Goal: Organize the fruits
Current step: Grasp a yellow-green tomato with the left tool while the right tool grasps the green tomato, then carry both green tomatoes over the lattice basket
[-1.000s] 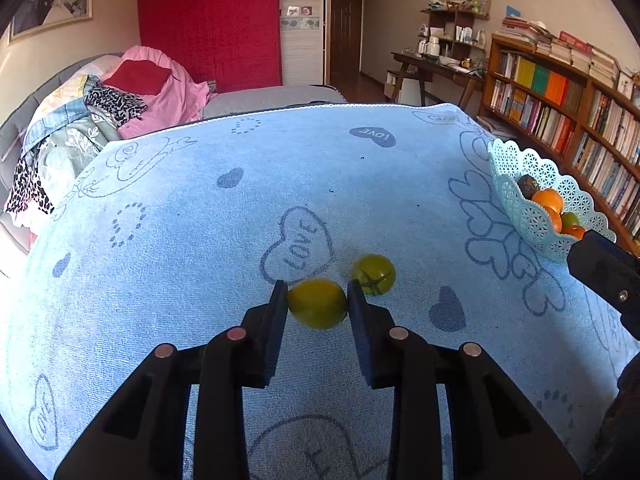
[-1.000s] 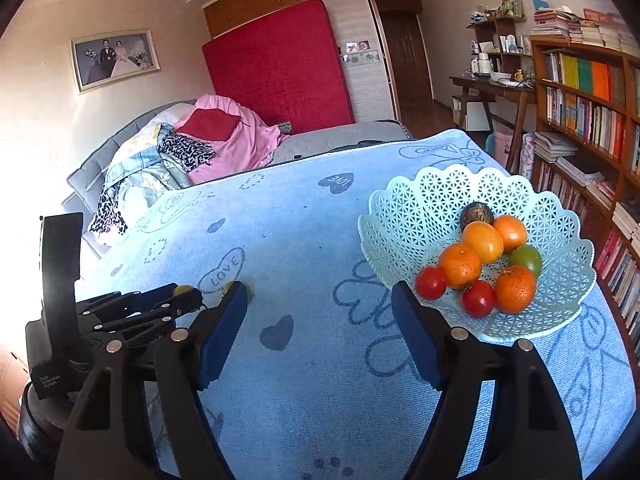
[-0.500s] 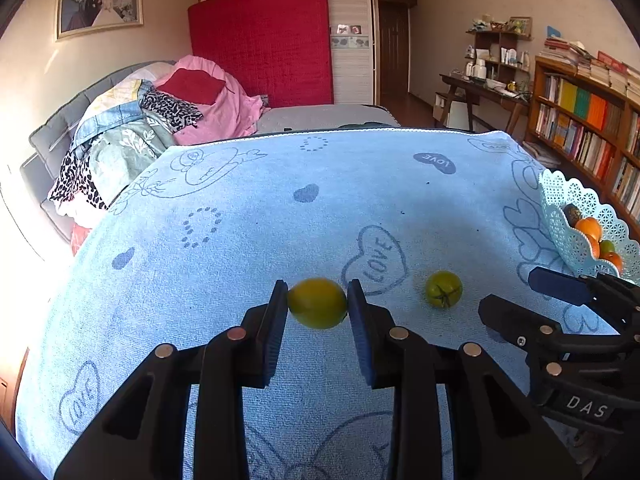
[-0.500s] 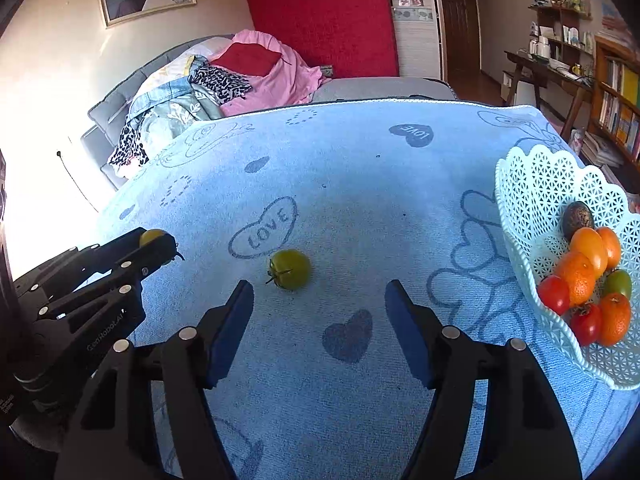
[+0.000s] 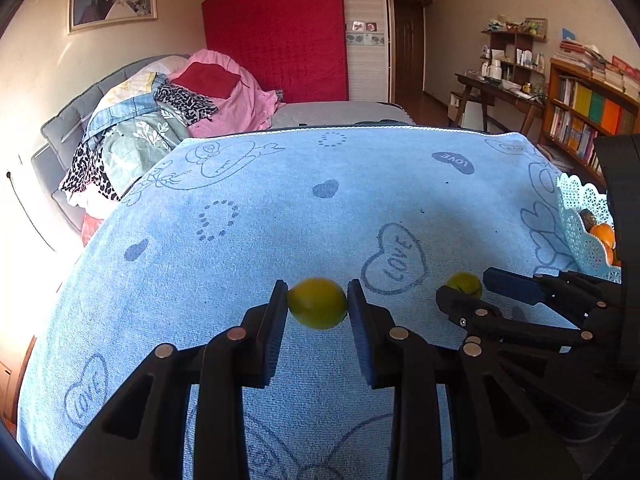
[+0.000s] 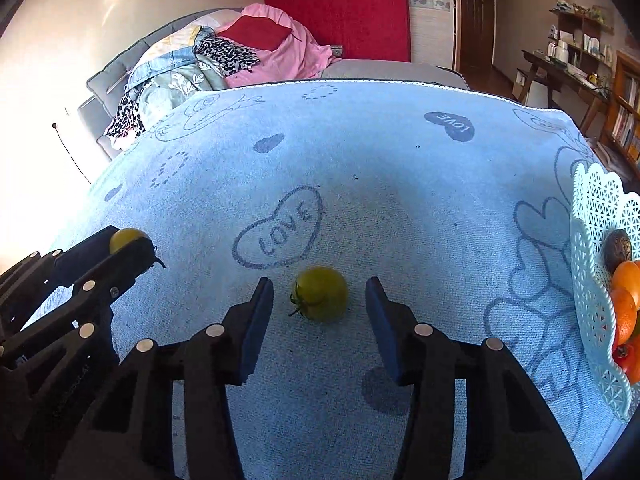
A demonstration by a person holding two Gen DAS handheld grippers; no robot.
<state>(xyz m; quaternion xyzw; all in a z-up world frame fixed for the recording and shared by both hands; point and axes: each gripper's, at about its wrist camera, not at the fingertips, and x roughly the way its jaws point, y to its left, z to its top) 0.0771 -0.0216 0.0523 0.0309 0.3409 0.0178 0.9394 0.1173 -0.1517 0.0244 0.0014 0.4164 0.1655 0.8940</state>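
My left gripper (image 5: 317,304) is shut on a yellow-green lemon (image 5: 317,303), held a little above the blue cloth. It shows at the left of the right wrist view too, where the lemon (image 6: 126,237) peeks out between its fingers. A green tomato (image 6: 321,299) with a small stalk lies on the cloth between the fingers of my right gripper (image 6: 320,304). Its jaws are closing, with a gap left on each side of the tomato. From the left wrist view the same tomato (image 5: 464,285) sits between the right gripper's fingertips (image 5: 448,296).
A pale lattice fruit basket (image 6: 596,280) stands at the right edge with oranges, a red tomato and a dark fruit inside. The blue cloth (image 6: 360,152) with heart prints covers the table. Behind it are a sofa piled with clothes and bookshelves.
My right gripper swung left away from the basket, came down over the green tomato, and its jaws narrowed around it. The left gripper kept hold of the lemon and shifted slightly.
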